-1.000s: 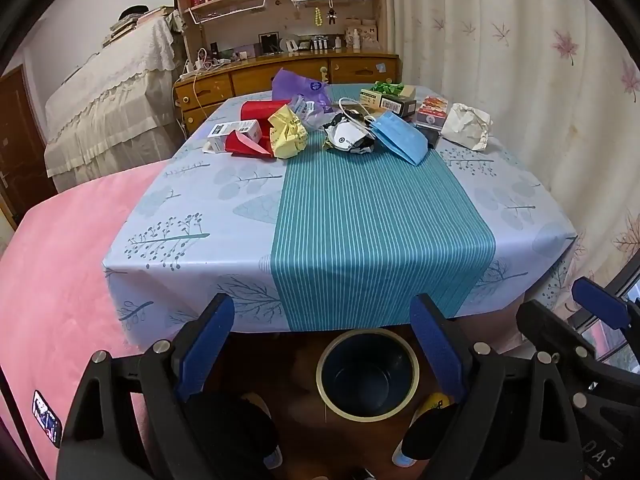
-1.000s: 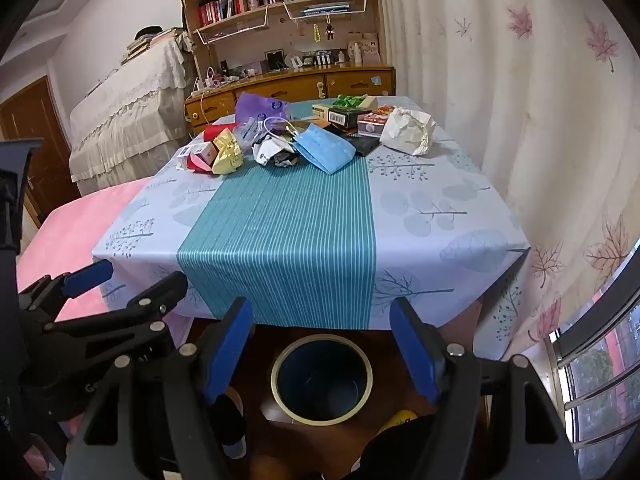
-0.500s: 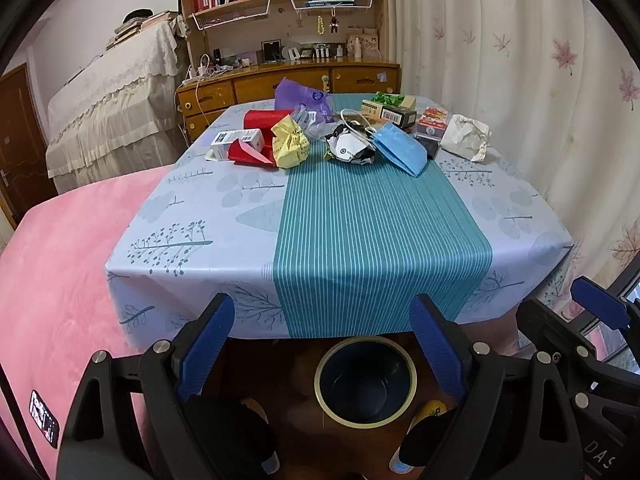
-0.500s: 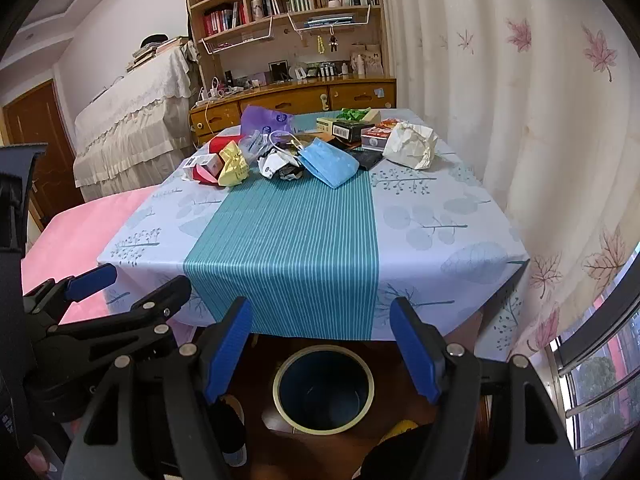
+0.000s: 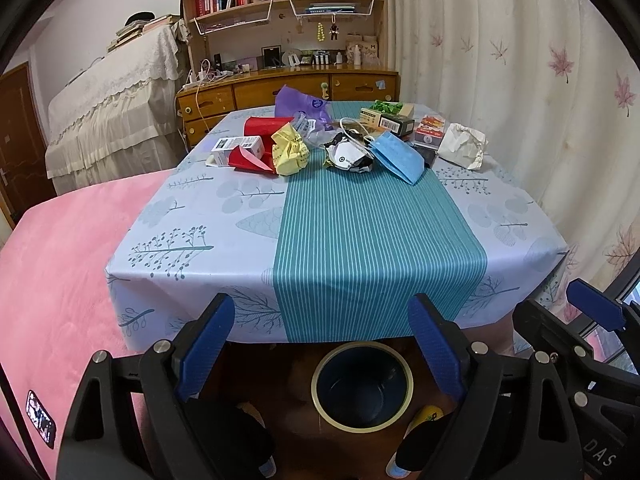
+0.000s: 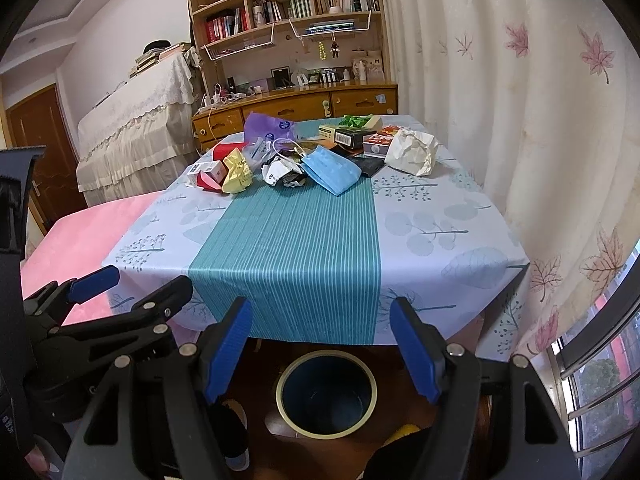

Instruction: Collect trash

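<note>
Lying at the far end of the surface (image 5: 248, 236), the trash (image 5: 348, 144) includes a blue face mask (image 5: 398, 156); its package labels are too small to read. Below the near edge stands a bin (image 5: 362, 388). Left gripper (image 5: 320, 344) and right gripper (image 6: 322, 346) jaws stand wide, holding nothing.

Left black plastic two-finger gripper (image 5: 320, 344): angular struts joined by round silver screws, each finger faced with a blue textured pad (image 5: 206, 346). A small patterned sticker sits on its outer left edge. Right black plastic two-finger gripper (image 6: 322, 348) — same build, same silver screws, blue ribbed pads (image 6: 414, 354). White letters "DAS" are printed on its body, seen from the left wrist view.
</note>
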`<state>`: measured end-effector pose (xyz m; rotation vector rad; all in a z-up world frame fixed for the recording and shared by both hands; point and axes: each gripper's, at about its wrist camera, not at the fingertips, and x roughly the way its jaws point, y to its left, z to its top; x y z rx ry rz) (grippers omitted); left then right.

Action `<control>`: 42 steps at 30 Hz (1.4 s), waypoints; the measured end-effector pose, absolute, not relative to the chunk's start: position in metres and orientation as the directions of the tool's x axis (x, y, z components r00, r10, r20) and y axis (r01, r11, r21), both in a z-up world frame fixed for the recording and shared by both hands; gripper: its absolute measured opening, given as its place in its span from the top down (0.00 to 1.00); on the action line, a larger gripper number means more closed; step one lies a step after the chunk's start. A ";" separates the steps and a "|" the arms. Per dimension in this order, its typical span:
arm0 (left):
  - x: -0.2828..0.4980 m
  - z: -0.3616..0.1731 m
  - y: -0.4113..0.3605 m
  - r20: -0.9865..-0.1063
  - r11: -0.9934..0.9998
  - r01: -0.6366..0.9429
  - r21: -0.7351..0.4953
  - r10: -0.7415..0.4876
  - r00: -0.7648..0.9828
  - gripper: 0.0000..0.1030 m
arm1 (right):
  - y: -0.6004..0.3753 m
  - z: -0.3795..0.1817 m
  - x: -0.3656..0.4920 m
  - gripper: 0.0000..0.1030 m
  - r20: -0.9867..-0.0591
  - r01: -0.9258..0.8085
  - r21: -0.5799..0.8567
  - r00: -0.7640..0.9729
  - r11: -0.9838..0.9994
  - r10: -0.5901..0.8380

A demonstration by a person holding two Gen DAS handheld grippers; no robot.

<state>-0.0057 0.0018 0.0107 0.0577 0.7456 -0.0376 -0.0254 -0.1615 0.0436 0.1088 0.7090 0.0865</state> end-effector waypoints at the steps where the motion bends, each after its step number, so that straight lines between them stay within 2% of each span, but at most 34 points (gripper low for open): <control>1: -0.006 0.011 0.002 -0.679 0.998 0.055 0.038 -0.014 0.734 0.16 | -0.161 0.044 -0.025 0.30 -0.644 -0.043 0.130 0.756 0.991 0.117; 42: -0.010 0.017 -0.001 -0.657 0.997 0.065 0.037 -0.024 0.753 0.16 | -0.163 0.045 -0.030 0.30 -0.626 -0.050 0.145 0.769 0.988 0.131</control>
